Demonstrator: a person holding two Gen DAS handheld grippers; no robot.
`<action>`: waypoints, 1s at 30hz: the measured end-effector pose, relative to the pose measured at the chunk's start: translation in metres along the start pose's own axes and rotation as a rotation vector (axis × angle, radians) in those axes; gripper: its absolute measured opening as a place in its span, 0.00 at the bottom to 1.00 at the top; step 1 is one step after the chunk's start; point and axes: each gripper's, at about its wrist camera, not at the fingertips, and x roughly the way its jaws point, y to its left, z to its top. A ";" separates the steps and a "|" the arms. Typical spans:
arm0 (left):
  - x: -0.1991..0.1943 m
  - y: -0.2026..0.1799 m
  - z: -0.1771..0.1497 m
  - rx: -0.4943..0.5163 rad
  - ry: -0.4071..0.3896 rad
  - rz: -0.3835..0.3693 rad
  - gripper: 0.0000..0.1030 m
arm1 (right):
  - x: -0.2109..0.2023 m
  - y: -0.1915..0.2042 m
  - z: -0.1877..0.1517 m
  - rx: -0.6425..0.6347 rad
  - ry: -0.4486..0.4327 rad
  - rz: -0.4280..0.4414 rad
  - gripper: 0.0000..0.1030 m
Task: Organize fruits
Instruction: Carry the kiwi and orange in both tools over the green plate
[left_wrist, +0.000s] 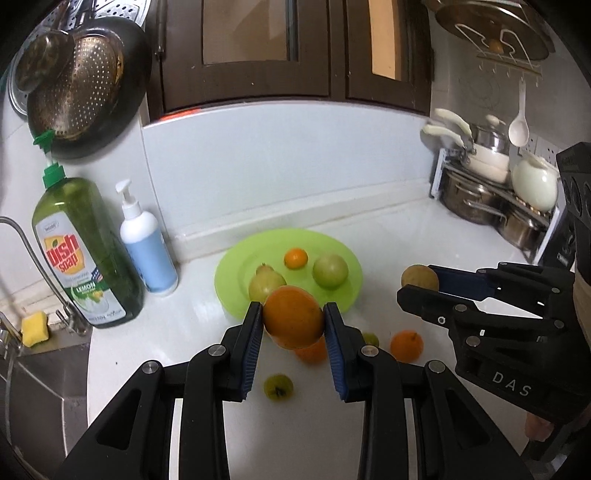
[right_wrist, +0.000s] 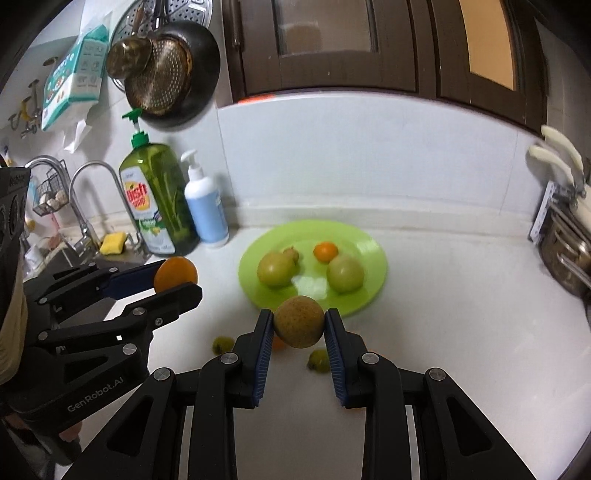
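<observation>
Only the right wrist view shows wall packets (right_wrist: 74, 70) — left's orange (left_wrist: 293, 316) hides.

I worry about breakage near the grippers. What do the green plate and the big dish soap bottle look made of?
The green plate looks like glossy plastic: uniform lime colour, soft sheen; glazed ceramic isn't ruled out. The dish soap bottle looks like clear green-tinted plastic, see-through, with a pump top.

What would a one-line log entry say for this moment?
left tongs: gripping orange | right tongs: gripping brown fruit | plate: three fruits | counter: fruits left
</observation>
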 end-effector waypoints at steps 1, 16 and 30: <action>0.001 0.001 0.003 -0.004 -0.001 -0.002 0.32 | 0.000 -0.001 0.003 -0.001 -0.005 0.000 0.29; 0.043 0.011 0.046 -0.025 0.018 0.005 0.32 | 0.033 -0.022 0.055 0.002 -0.019 0.005 0.29; 0.099 0.018 0.077 -0.009 0.071 0.002 0.32 | 0.090 -0.047 0.081 0.021 0.052 0.020 0.29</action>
